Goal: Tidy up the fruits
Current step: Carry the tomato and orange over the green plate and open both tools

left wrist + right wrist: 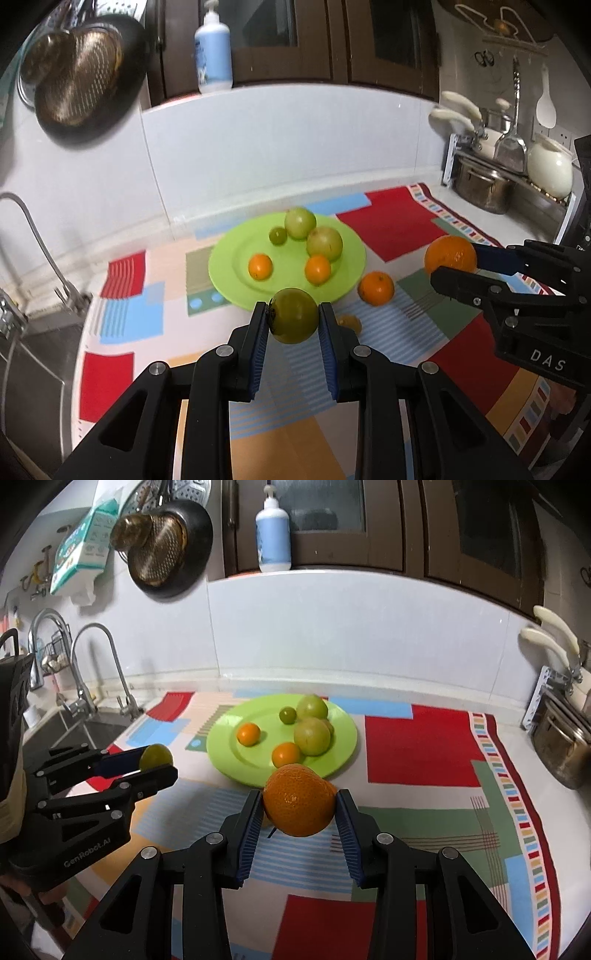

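Observation:
A green plate lies on the patterned mat with two large green fruits, one small green fruit and two small oranges on it. My left gripper is shut on a green fruit and holds it above the mat, just in front of the plate; it shows at the left of the right wrist view. My right gripper is shut on a large orange right of the plate. A loose orange and a small yellowish fruit lie on the mat.
A sink with faucets lies left of the mat. Pots and a dish rack stand at the right. A strainer and pan hang on the wall. A soap bottle stands on the ledge behind.

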A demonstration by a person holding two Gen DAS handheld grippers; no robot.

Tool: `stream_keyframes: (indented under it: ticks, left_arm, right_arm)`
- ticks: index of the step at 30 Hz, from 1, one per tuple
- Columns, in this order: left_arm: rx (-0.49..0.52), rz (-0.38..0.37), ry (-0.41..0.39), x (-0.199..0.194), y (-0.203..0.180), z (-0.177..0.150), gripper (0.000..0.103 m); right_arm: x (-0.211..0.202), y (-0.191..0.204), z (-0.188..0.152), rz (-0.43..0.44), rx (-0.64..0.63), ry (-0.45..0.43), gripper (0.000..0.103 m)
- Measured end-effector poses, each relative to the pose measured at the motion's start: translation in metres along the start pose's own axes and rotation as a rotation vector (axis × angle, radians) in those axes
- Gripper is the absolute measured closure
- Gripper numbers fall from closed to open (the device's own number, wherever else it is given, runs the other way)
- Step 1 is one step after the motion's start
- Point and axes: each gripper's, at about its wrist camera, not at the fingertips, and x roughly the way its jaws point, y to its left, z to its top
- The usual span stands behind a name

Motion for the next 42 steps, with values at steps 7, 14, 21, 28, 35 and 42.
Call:
stream_keyframes:
  ticks: [7,14,21,28,35,42]
  left_arm:
    - [0.008,-0.005,-0.047,-0.009,0.017,0.017,0.076]
    - [0.029,-0.02,-0.077,-0.003,0.037,0.037,0.076]
    - [0.044,-0.037,-0.085,0.018,0.058,0.052,0.076]
    - [0.037,-0.072,-0.059,0.052,0.077,0.064,0.076]
    - [0.04,-0.093,-0.022,0.093,0.089,0.068,0.076]
    - [0.059,-0.105,0.026,0.135,0.096,0.065,0.076]
  right_arm:
    - [-0.011,0.014,0.017,-0.006,0.006,-0.067,0.062]
    - [-0.006,0.027,0.04,-0.01,0.033,-0.121,0.062]
    - [0.014,0.038,0.054,-0.023,0.049,-0.132,0.062]
    - [0.044,0.045,0.07,-0.032,0.059,-0.116,0.062]
    - [0.078,0.044,0.084,-0.04,0.04,-0.078,0.062]
    - [0.12,0.036,0.086,-0.04,0.041,-0.018,0.062]
